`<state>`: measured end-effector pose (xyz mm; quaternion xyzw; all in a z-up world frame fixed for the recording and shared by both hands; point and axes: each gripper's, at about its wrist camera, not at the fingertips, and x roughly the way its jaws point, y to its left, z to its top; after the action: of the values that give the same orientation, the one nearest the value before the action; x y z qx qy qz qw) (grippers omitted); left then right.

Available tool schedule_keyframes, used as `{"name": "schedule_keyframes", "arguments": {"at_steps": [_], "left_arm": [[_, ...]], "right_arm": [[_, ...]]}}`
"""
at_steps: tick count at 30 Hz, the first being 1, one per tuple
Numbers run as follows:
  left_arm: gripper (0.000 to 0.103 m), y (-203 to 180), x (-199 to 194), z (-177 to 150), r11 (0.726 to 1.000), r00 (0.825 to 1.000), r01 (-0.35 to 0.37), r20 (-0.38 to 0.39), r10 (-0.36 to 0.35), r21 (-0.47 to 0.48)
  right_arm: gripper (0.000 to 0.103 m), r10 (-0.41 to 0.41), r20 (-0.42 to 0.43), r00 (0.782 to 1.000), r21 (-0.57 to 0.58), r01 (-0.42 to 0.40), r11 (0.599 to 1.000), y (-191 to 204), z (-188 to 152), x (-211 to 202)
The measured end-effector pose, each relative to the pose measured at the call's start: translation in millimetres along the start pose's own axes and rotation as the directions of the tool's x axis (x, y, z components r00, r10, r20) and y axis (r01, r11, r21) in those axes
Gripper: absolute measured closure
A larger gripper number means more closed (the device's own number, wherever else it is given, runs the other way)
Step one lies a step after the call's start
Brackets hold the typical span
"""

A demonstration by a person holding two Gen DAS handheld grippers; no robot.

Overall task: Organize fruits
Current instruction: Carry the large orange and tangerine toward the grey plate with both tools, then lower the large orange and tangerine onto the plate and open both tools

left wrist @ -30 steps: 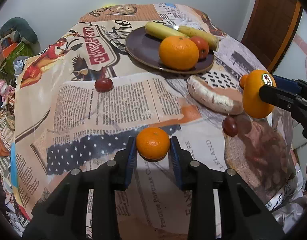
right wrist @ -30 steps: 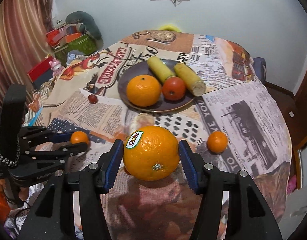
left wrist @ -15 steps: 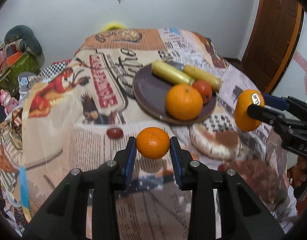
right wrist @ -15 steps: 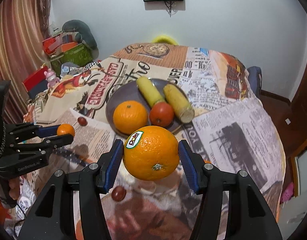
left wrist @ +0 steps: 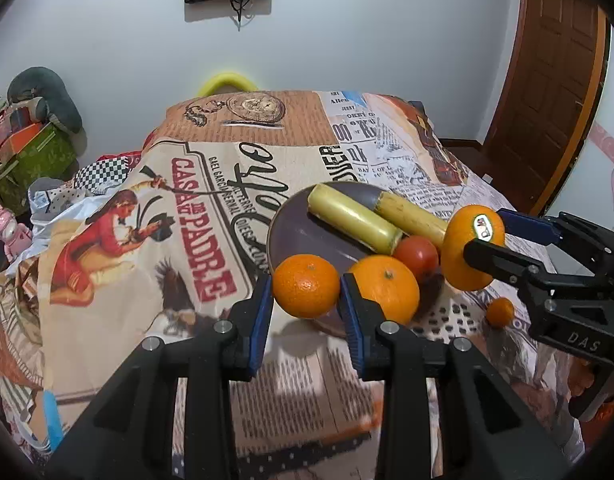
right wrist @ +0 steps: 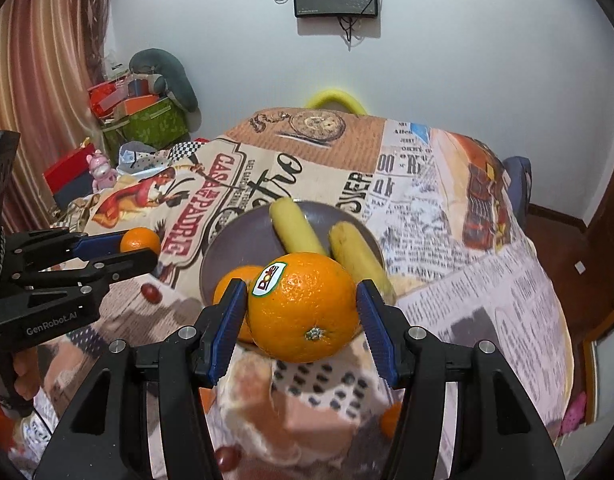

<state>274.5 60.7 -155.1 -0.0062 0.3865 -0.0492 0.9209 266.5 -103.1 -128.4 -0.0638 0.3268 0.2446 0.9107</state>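
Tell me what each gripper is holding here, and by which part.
The left gripper clamps a small mandarin by its opposite sides. The right gripper clamps a larger stickered orange the same way, pads on its flanks.

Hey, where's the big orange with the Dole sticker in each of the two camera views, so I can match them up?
Left wrist view: the big orange with the Dole sticker is at the right, clamped in the right gripper, beside the dark round plate.
Right wrist view: the same orange fills the lower centre, gripped between blue pads, in front of the plate.
Shared landmark: the two yellow corn cobs on that plate.
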Motion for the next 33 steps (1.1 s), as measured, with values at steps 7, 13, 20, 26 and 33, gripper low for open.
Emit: {"name": "schedule_keyframes", "arguments": {"at_steps": [7, 13, 20, 26, 33], "left_arm": [[0.069, 3.0, 25.5, 13.4, 1.0, 1.0, 0.012, -0.006, -0.012, -0.006], [0.069, 6.2, 50.4, 21.6, 1.0, 0.999, 0.021, -0.025, -0.022, -0.013], [0.069, 7.5, 82.1, 21.8, 0.999, 0.996, 0.041, -0.08, -0.043, -0.023], [0.069, 4.7, 95.6, 22.5, 0.999, 0.994, 0.04, -0.103, -0.042, -0.025], [0.057, 5.6, 90.9, 20.5, 0.999, 0.994, 0.025, -0.104, -0.028, -0.03]], "right_arm": [[0.05, 0.014, -0.006, 1.0, -0.017, -0.014, 1.0, 1.1, 12.5, 24.1], [0.072, 0.022, 0.008, 1.0, -0.02, -0.022, 1.0, -1.5, 28.1, 38.9], [0.07, 0.043, -0.013, 0.999, -0.047, -0.044, 0.998, 2.6, 25.1, 52.7], [0.068, 0.041, -0.011, 0.999, -0.055, -0.042, 0.998, 3.1, 26.0, 51.2], [0.059, 0.042, -0.014, 0.999, -0.035, -0.042, 0.998, -1.2, 24.1, 48.8]]}}
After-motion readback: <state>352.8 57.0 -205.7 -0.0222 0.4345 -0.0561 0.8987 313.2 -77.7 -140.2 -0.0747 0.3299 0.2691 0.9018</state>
